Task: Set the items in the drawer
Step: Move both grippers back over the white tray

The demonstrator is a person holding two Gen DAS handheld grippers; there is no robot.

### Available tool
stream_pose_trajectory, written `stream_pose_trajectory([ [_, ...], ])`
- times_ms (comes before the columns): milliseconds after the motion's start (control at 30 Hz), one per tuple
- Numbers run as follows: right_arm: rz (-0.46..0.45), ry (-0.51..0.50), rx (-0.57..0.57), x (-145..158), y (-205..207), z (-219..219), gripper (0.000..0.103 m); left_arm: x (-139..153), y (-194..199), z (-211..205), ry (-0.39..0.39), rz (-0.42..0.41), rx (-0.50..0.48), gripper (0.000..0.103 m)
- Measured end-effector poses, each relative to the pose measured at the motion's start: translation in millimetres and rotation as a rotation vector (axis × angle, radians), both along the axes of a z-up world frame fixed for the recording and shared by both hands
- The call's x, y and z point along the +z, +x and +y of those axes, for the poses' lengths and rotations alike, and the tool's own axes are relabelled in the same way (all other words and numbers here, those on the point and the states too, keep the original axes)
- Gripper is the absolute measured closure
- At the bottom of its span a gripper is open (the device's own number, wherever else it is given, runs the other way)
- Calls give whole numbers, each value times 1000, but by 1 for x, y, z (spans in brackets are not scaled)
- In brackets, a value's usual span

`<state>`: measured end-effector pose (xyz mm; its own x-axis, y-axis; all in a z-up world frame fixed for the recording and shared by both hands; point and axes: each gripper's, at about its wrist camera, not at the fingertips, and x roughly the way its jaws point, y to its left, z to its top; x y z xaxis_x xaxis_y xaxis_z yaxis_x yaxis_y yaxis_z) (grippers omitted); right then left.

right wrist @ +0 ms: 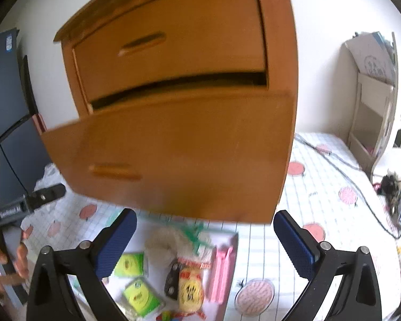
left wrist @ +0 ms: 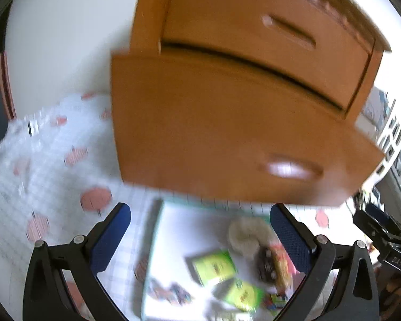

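Note:
A small wooden drawer cabinet [left wrist: 267, 26] stands on the table, its lower drawer [left wrist: 227, 139] pulled out and its upper drawer [right wrist: 173, 53] shut. In front of it a white tray [left wrist: 179, 235] holds several small items: two green packets [right wrist: 129, 264], a beige round thing [left wrist: 247, 234], a yellow snack packet [right wrist: 191, 291], a pink clip [right wrist: 222, 275] and a dark small object [right wrist: 171, 281]. My left gripper [left wrist: 200, 238] is open above the tray, empty. My right gripper [right wrist: 204, 243] is open above the same tray, empty. Both views are blurred.
A white checked cloth with pink fruit prints [right wrist: 320, 187] covers the table. A black cable [right wrist: 342, 174] runs across it at right. A white shelf unit [right wrist: 374, 112] stands at the far right. A person's hand [right wrist: 2, 264] holds the other gripper at left.

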<state>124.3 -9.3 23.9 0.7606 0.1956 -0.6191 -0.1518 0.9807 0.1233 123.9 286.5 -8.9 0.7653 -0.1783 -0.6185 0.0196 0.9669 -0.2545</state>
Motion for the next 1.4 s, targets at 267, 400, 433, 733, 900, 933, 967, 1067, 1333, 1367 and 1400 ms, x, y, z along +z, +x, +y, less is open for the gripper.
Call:
stream_pose_trajectory([
  [267, 228, -12, 9, -44, -10, 16, 0, -47, -10, -42, 131, 213, -27, 0],
  [400, 348, -8, -1, -65, -14, 17, 0, -74, -19, -48, 142, 350, 3, 0],
  [433, 373, -5, 1, -69, -15, 18, 0, -81, -21, -48, 137, 378, 13, 0],
  [733, 544, -55, 53, -106, -21, 34, 1, -120, -27, -56, 84, 580, 9, 0],
  [900, 605, -56, 49, -118, -15, 32, 8, -124, -28, -46, 20, 591, 35, 1],
  [933, 613, -57, 53, -121, -14, 32, 10, -124, -29, -45, 19, 587, 39, 1],
  [967, 618, -50, 60, -124, -13, 34, 11, -123, -29, -44, 20, 585, 40, 1],
  [1067, 624, -48, 77, -128, -12, 38, 14, -121, -29, -39, -9, 583, 43, 1],
  [1333, 661, -110, 124, -144, -15, 57, 22, -123, -25, -36, -67, 585, 12, 1],
  [1367, 659, -115, 132, -146, -15, 59, 23, -123, -25, -39, -64, 585, 6, 1],
  [1400, 658, -117, 137, -147, -17, 62, 23, -123, -25, -42, -58, 583, -3, 1],
])
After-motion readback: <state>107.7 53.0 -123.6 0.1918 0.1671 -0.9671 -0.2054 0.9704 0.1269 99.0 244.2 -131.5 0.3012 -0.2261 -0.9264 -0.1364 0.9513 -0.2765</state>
